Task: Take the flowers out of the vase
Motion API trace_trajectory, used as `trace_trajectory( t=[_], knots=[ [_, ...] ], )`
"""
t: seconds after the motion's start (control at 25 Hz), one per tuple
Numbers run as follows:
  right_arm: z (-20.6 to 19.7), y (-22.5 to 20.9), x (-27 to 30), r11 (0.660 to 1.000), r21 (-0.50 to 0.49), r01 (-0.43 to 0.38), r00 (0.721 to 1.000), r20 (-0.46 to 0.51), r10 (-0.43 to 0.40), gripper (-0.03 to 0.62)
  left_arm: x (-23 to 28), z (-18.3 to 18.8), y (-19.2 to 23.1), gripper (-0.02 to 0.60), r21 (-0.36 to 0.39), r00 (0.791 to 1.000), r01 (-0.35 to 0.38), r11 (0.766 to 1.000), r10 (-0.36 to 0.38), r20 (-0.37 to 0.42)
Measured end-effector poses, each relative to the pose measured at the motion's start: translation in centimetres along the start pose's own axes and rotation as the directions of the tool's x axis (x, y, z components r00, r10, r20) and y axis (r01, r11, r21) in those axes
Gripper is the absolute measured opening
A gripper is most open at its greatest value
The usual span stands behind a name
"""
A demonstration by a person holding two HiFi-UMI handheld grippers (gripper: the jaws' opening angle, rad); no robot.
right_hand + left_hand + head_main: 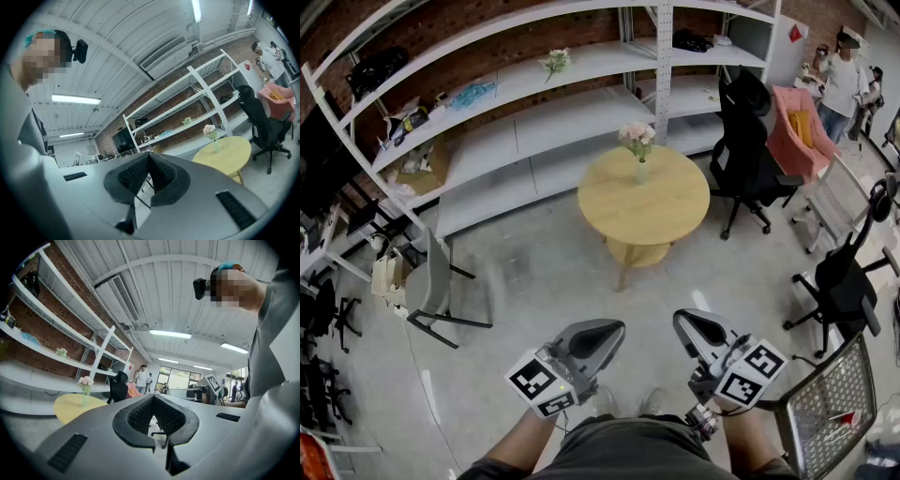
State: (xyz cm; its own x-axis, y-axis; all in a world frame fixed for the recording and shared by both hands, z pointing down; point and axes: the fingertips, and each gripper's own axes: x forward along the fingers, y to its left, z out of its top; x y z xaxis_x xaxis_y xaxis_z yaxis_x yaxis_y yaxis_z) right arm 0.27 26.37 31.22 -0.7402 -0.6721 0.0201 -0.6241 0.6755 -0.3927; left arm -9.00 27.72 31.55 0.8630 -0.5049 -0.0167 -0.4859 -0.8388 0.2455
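Note:
A bunch of pink flowers [637, 137] stands in a small pale green vase [642, 172] near the far edge of a round yellow table [647, 211]. Both grippers are held close to my body, far short of the table. My left gripper [612, 330] and right gripper [684, 321] are shut with nothing between the jaws. In the left gripper view the flowers [85, 380] and table [70, 408] lie far off to the left of the shut left gripper [153, 397]. From the right gripper view, flowers [209, 129] and vase [215, 146] sit right of the shut right gripper [149, 154].
White shelving [525, 122] runs along the brick back wall, with a second small bunch of flowers [555, 61] on it. A black office chair [750, 141] and a pink chair [802, 122] stand right of the table. A grey chair [431, 291] is left, a mesh chair [830, 403] close right. A person [841, 80] stands far right.

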Motion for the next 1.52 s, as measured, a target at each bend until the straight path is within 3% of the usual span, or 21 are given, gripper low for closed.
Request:
trace_trajectory(
  t=[0.68, 1.24, 1.52],
  knots=[
    [0.3, -1.7, -2.5, 0.999, 0.045, -0.004, 1.000, 0.024, 0.003, 0.017, 2.1, -0.9, -1.9, 0.011, -0.001, 1.000, -0.011, 1.000, 0.011, -0.007],
    [1.4, -4.1, -7.4, 0.998, 0.049, -0.046, 0.999, 0.015, 0.046, 0.017, 5.5, -1.4, -5.9, 0.011, 0.025, 0.998, -0.067, 0.997, 0.067, 0.002],
    [1.0, -5.0, -7.7, 0.997, 0.055, -0.046, 0.999, 0.007, 0.045, 0.017, 6.5, -1.9, -5.5, 0.011, 0.021, 0.998, -0.069, 0.997, 0.069, 0.005]
  ],
)
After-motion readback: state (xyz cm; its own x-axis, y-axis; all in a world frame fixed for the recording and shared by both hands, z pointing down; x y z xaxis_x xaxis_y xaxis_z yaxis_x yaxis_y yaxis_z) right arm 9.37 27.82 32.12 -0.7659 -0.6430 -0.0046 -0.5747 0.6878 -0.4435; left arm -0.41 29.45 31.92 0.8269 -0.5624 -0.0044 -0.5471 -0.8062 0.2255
